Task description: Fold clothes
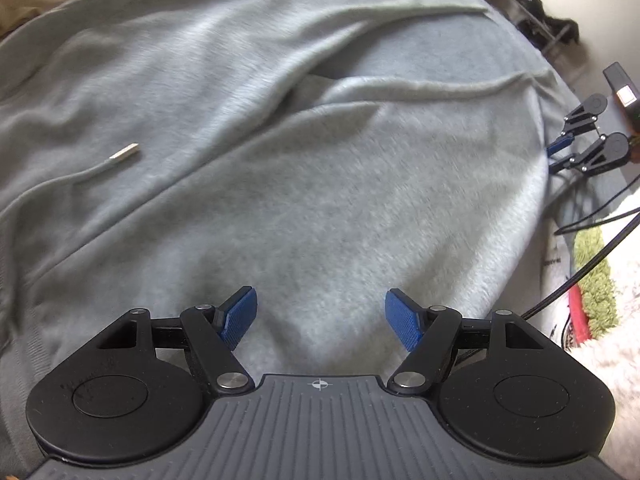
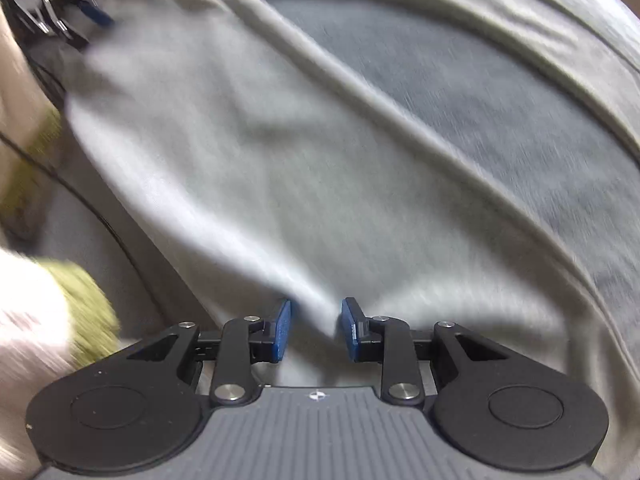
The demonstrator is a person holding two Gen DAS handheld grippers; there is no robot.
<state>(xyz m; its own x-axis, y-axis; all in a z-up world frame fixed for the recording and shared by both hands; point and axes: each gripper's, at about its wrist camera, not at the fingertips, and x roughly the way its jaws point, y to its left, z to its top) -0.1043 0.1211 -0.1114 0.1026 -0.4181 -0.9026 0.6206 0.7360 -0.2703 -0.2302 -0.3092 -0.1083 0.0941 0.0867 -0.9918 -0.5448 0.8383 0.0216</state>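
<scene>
A grey fleece hooded garment lies spread out and fills both views, with a loose fold running across it. Its drawstring with a metal tip lies at the left. My left gripper hovers open just over the cloth, nothing between its blue pads. In the right wrist view a bunched fold of the garment runs down into my right gripper, which is shut on it. From the left wrist view my right gripper sits at the garment's right edge. My left gripper shows blurred at the top left of the right wrist view.
Black cables trail off the garment's right side. A green and white fuzzy cloth and a red item lie there too. A rack with dark shoes stands at the far right by a pale wall.
</scene>
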